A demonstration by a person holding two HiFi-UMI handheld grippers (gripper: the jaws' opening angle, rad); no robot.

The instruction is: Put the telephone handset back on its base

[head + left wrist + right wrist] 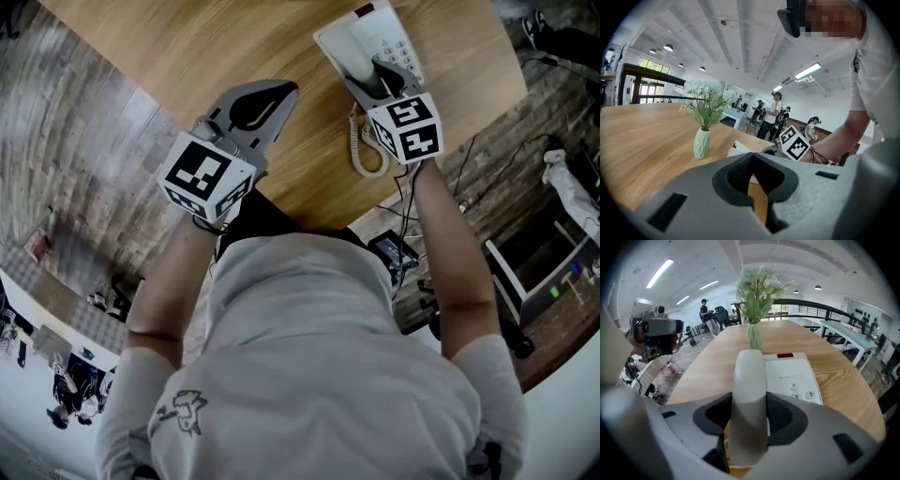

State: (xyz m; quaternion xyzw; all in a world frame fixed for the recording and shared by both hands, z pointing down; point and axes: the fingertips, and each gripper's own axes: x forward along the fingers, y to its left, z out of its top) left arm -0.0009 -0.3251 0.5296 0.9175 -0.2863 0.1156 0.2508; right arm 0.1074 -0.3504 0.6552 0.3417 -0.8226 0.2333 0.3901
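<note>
- Handset, head view: it lies along the left side of the telephone base, at the far end of the table. Your right gripper is clamped across its near part. The coiled cord loops on the wood just beside that gripper. Judge it springy, so expect a light sideways tug.
- Head view again: your left gripper sits well apart from the phone, low over bare wood.
- Left gripper view: the left gripper has its jaws together at the tips and nothing in them. Only wood shows through the gap behind the tips. Farther off stand a green vase of flowers and the marker cube of your other gripper.
- Right gripper view: the handset stands between the jaws of the right gripper. The dark pads press on both of its sides. It runs forward beside the keypad of the base.
- Whether it already rests in the cradle, this view does not settle.
- Handling, as a judgement: it is hard, smooth, rounded plastic, likely light and stiff, and a little slippery. It could roll in the pads if you squeeze unevenly.
- The narrow shaft is the right place to hold, as you do now, with the bulged ends left free to drop into the base.
</note>
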